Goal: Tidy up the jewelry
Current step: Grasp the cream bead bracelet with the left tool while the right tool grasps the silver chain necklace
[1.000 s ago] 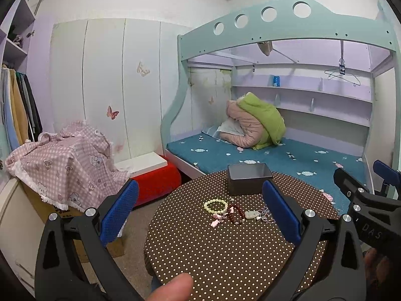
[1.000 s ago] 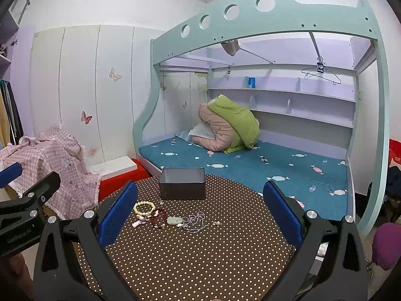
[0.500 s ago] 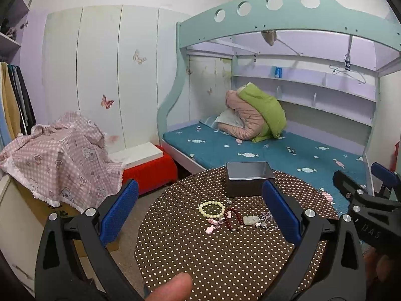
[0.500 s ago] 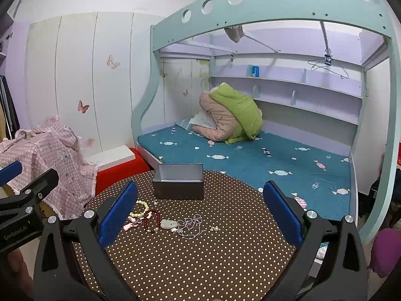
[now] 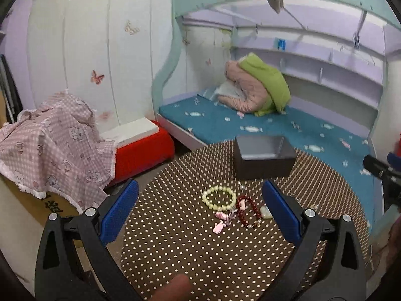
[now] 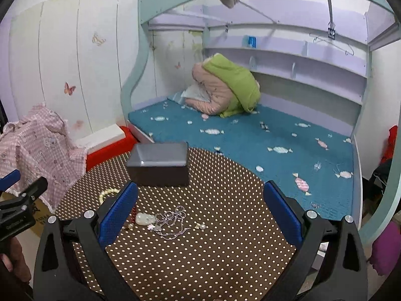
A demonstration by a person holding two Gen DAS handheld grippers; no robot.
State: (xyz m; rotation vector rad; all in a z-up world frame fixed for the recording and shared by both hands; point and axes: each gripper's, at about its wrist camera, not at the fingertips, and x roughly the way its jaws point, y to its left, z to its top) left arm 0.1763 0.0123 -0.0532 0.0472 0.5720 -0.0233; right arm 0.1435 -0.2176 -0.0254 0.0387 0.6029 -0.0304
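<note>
A grey open box (image 5: 263, 159) stands at the far side of a round brown polka-dot table (image 5: 180, 245). In front of it lie a pale green bead bracelet (image 5: 219, 197), a dark red bead bracelet (image 5: 246, 212), pink charms (image 5: 220, 222) and a white pendant (image 5: 265, 213). The right wrist view shows the box (image 6: 159, 166), the pendant (image 6: 144, 218), a silver chain (image 6: 173, 222) and pearl earrings (image 6: 200, 225). My left gripper (image 5: 200, 212) is open above the jewelry. My right gripper (image 6: 200, 210) is open above the chain.
A bunk bed with a teal mattress (image 6: 250, 135) and a rolled quilt (image 6: 225, 87) stands behind the table. A red stool (image 5: 142, 148) and a box under pink cloth (image 5: 50, 135) are at the left.
Both grippers have moved forward and down toward the table, so the jewelry and box look larger. Both stay open and empty.
</note>
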